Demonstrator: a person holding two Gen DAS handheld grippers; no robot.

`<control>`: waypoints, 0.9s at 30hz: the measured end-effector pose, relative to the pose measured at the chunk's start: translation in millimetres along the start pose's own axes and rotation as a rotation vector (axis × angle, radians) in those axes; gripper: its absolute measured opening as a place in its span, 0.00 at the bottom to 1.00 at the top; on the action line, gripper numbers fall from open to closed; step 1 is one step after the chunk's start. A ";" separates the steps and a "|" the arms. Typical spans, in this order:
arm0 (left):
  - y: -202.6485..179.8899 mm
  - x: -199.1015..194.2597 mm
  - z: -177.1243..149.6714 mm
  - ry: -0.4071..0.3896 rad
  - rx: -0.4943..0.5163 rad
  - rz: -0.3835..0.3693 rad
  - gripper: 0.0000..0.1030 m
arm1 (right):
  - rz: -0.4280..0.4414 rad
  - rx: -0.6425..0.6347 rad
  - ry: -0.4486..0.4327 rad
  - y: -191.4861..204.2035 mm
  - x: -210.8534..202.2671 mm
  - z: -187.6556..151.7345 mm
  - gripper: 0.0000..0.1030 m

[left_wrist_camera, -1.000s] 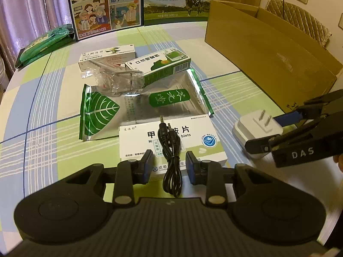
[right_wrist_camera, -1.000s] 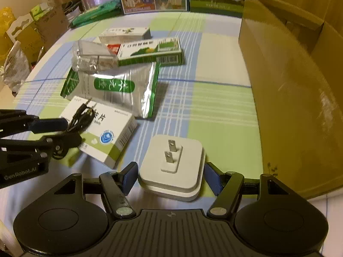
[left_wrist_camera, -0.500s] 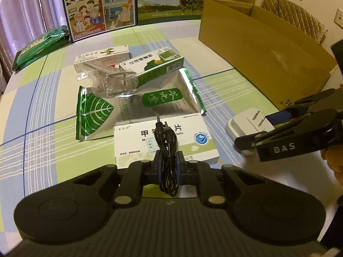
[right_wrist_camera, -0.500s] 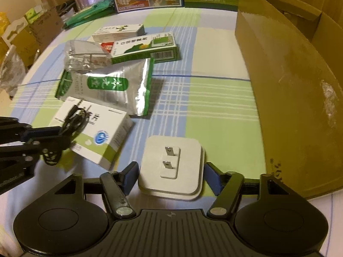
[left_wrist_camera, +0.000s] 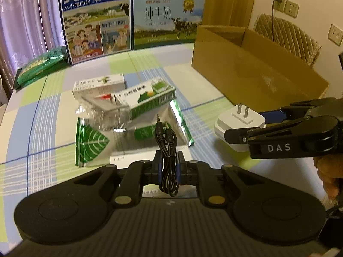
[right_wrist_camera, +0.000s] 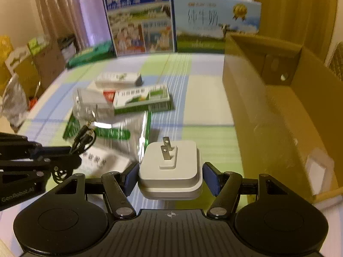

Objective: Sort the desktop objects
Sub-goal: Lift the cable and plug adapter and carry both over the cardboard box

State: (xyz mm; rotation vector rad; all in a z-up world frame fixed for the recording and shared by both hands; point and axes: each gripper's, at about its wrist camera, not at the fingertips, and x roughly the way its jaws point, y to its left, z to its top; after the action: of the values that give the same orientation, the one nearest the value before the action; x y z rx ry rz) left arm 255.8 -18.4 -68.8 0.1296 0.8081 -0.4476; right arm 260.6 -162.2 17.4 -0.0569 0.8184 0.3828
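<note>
1. Two grippers up, side by side above the checked tablecloth (left_wrist_camera: 53,107). Left gripper (left_wrist_camera: 168,167) is clenched on a coiled black audio cable (left_wrist_camera: 166,147); both jack plugs stick up past the pads, clear of the table.
2. Right gripper (right_wrist_camera: 170,175) grasps a white plug adapter (right_wrist_camera: 171,171) between its blue pads, the two flat prongs pointing up, lifted off the cloth just left of the open cardboard box (right_wrist_camera: 268,117).
3. From the left wrist view the right gripper's side reads "DAS"; a hand (left_wrist_camera: 328,171) shows behind it. From the right wrist view the left gripper reads "GenRobot.AI".
4. Medicine boxes (left_wrist_camera: 145,95) and a silver-green foil pouch (left_wrist_camera: 94,137) lie on the cloth beyond the grippers; their print is blurred.
5. Milk cartons (left_wrist_camera: 96,19) stand at the far edge: "纯牛奶", "PURE MILK".
</note>
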 end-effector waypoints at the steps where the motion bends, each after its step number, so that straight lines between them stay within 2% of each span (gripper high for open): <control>1: -0.3 -2.0 2.7 -0.009 -0.004 0.001 0.09 | 0.001 0.006 -0.023 -0.8 -4.6 2.0 0.60; 7: -6.0 -12.3 21.2 -0.062 -0.018 -0.007 0.09 | -0.013 0.025 -0.192 -9.2 -39.5 16.6 0.60; 13: -27.9 -15.7 44.6 -0.111 -0.007 -0.043 0.09 | -0.103 0.019 -0.310 -29.5 -72.0 31.3 0.60; 21: -78.0 -17.9 90.7 -0.195 0.016 -0.136 0.09 | -0.213 0.087 -0.319 -90.9 -101.4 42.2 0.60; 27: -123.0 -1.4 112.8 -0.214 0.023 -0.211 0.09 | -0.264 0.116 -0.278 -135.5 -114.5 29.8 0.60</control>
State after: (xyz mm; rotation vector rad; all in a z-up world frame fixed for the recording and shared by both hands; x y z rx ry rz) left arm 277.0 -160.0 16.8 0.0168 0.6081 -0.6587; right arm 258.6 -317.9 107.3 -0.0028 0.5475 0.0897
